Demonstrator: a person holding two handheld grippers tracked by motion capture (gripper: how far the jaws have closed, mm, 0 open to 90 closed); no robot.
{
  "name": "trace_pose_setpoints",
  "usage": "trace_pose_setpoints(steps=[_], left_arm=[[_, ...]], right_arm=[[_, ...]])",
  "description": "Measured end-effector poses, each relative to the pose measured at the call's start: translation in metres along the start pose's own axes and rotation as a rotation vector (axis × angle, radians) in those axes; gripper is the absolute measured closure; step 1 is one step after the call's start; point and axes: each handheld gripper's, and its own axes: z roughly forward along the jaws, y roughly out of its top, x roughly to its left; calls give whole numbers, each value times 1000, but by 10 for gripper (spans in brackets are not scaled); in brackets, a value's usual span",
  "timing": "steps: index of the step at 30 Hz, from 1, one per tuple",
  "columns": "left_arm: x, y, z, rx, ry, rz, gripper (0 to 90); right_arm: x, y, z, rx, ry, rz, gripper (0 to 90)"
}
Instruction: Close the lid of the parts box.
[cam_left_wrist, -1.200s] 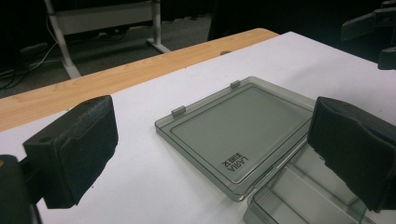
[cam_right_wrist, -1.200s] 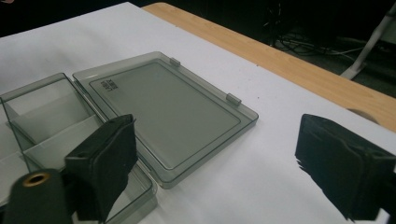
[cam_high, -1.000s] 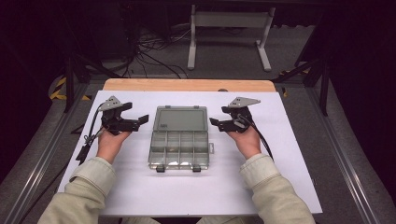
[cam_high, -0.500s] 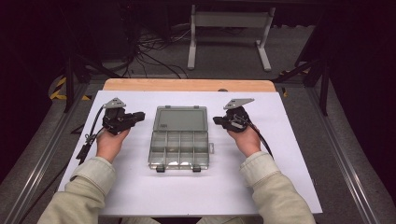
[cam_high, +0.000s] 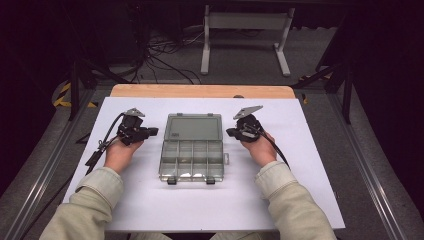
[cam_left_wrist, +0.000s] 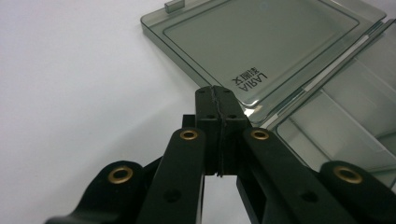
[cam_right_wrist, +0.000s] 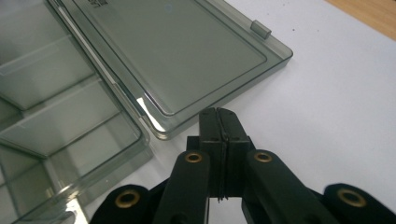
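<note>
Organizer box (cam_high: 192, 147): we take this clear, smoke-tinted compartment case as our landmark; it lies open on the white sheet (cam_high: 210, 200) that covers the table, its lid (cam_high: 193, 127) folded flat on the far side and its divided tray (cam_high: 192, 160) nearer the person.

Left gripper (cam_high: 152, 131): we see it just beside the box's left edge, level with the hinge line, jaws pointing toward the box. In the left gripper view (cam_left_wrist: 215, 93) the two black pads meet face to face with nothing between them; the jaws have just been closing and now stand fully together. Their tips lie before the lid's near corner, beside the printed label (cam_left_wrist: 250, 78); we cannot tell whether they touch the plastic.

Right gripper (cam_high: 230, 132): we see it just beside the box's right edge, opposite the left one, also pointing inward. In the right gripper view (cam_right_wrist: 218, 114) its pads are pressed together and hold nothing; these jaws too have just been closing. The tips sit close to the lid's corner, near the hinge.

Hands: the left hand (cam_high: 119, 152) and right hand (cam_high: 260, 147) rest on the sheet either side of the box.

Wooden edge (cam_high: 200, 91): the table's bare strip, beyond the box's far side.
</note>
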Motion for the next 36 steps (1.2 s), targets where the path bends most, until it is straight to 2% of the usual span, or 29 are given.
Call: trace_pose_setpoints(steps=[7,12,14,22,26,36], left_arm=[[7,-3,14,33,-8,-59,898],[11,-6,21,45,-1,-69,897],[13,-7,22,50,-16,-85,897],[11,-8,30,54,-26,-88,898],[10,-9,33,82,-35,-78,897],[8,-8,37,70,-50,-71,897]], right_arm=[[-1,-3,12,35,11,3,900],[0,-5,19,48,15,5,900],[-2,-5,20,50,17,9,900],[-2,-6,26,64,19,6,900],[-1,-6,30,74,24,2,900],[-1,-6,33,75,25,4,900]])
